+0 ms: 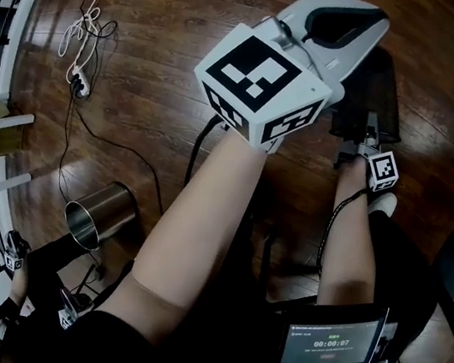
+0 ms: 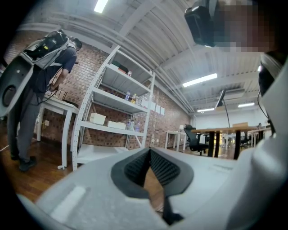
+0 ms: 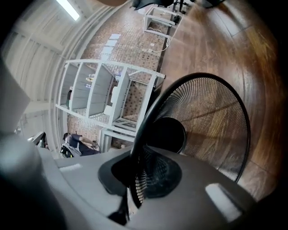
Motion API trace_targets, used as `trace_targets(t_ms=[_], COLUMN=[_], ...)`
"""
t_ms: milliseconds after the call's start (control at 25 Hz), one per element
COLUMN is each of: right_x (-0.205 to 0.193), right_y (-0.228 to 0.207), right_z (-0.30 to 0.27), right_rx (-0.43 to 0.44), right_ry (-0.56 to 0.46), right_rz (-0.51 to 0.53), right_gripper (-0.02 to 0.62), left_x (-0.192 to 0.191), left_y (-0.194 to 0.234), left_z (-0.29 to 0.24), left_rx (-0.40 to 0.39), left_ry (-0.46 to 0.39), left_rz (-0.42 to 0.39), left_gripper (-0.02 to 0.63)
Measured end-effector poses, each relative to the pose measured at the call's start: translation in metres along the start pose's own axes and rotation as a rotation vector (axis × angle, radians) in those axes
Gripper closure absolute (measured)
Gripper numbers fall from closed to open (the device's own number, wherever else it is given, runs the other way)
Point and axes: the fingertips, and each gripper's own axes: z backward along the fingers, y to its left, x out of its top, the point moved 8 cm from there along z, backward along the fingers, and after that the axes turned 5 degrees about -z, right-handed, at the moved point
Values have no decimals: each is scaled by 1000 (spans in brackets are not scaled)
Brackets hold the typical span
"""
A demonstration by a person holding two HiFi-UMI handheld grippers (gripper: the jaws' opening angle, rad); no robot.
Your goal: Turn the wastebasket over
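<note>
The right gripper is clamped on the rim of the single black mesh wastebasket, one jaw inside the mesh wall and one outside. The basket's open mouth faces this gripper, and its dark round base shows at the far end.

In the head view the right gripper sits at the near edge of the wastebasket, over the wooden floor. The right forearm reaches straight forward to it.

The left gripper has its jaws together at the tips with nothing between them. It is raised just left of the wastebasket on the other outstretched bare forearm, its marker cube towards the head camera.

One steel canister lies on its side well to the wastebasket's left and nearer the person. One power strip lies further left.
</note>
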Motion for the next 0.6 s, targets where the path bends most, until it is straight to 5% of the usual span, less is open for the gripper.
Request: trace_targets(t_ms=[120, 280, 440, 600], right_x=[15, 34, 35, -8], right_y=[16, 51, 79, 76], right_z=[-7, -24, -51, -71], right_rx=[-22, -77, -188, -228], right_ry=[115, 347, 659, 1024], right_rz=[146, 498, 986, 1504], right_gripper=[586, 587, 584, 583], left_x=[-2, -1, 2, -8], left_y=[2, 1, 3, 9], left_z=[0, 1, 5, 6], left_rx=[0, -5, 2, 10], left_ry=[-11, -17, -28, -25], left_rz=[24, 31, 31, 33], left_gripper=[603, 603, 604, 603])
